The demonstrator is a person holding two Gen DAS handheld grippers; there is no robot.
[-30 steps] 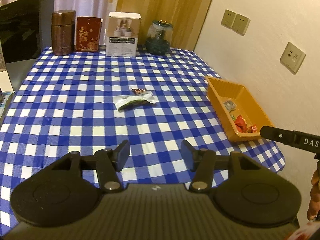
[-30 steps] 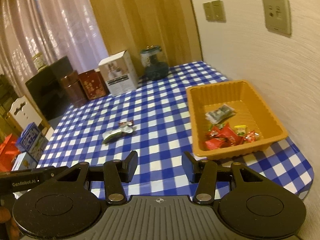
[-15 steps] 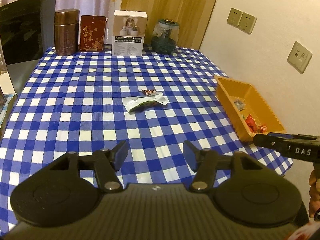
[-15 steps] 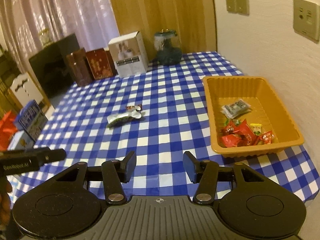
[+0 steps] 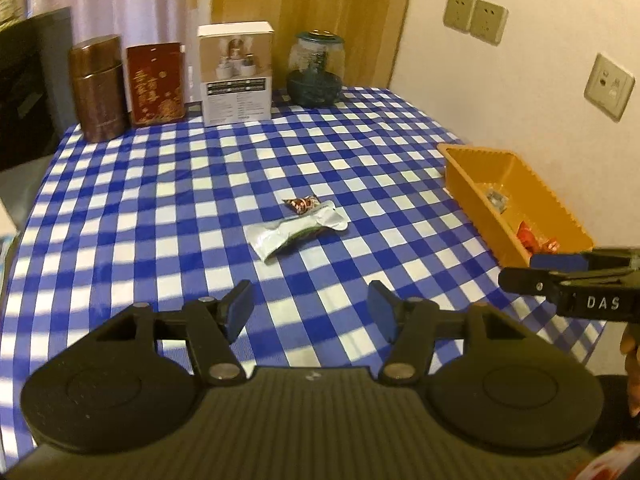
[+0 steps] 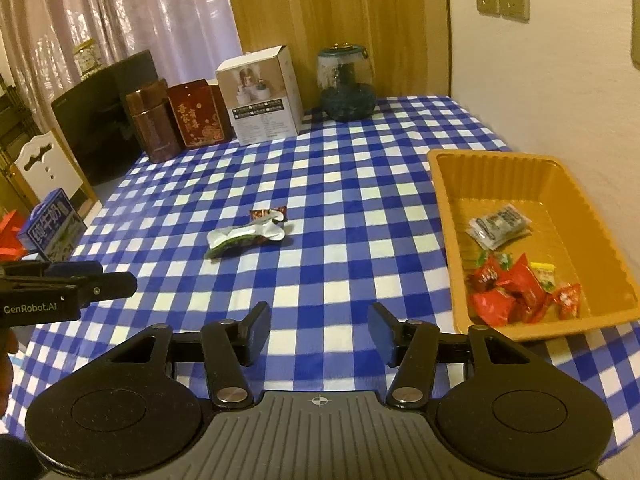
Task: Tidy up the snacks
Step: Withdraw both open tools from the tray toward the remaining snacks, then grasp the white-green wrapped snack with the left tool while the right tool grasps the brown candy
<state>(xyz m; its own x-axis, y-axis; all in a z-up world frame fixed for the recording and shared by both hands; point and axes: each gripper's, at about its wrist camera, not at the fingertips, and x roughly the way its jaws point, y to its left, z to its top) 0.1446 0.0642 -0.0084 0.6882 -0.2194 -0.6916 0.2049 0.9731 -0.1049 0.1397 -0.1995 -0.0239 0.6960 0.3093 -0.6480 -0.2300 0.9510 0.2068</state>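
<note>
A silver-and-green snack packet [image 5: 296, 232] lies mid-table with a small brown candy [image 5: 301, 203] touching its far end; both also show in the right wrist view, the packet [image 6: 246, 236] and the candy [image 6: 267, 213]. An orange tray [image 6: 440, 184] at the right edge holds a white sachet [image 6: 498, 226] and several red candies [image 6: 516, 286]; the tray also shows in the left wrist view [image 5: 468, 184]. My left gripper [image 5: 310, 309] is open and empty, above the near table. My right gripper [image 6: 318, 333] is open and empty, left of the tray's near corner.
Along the table's far edge stand a brown tin [image 5: 98, 88], a red box [image 5: 156, 84], a white box [image 5: 236, 74] and a glass jar [image 5: 316, 70]. The wall runs close beside the tray. A blue carton [image 6: 54, 226] sits off the table's left side.
Both grippers have pulled back and risen a little, so the table and snacks look farther off. Both stay open. The snacks and tray have not moved.
</note>
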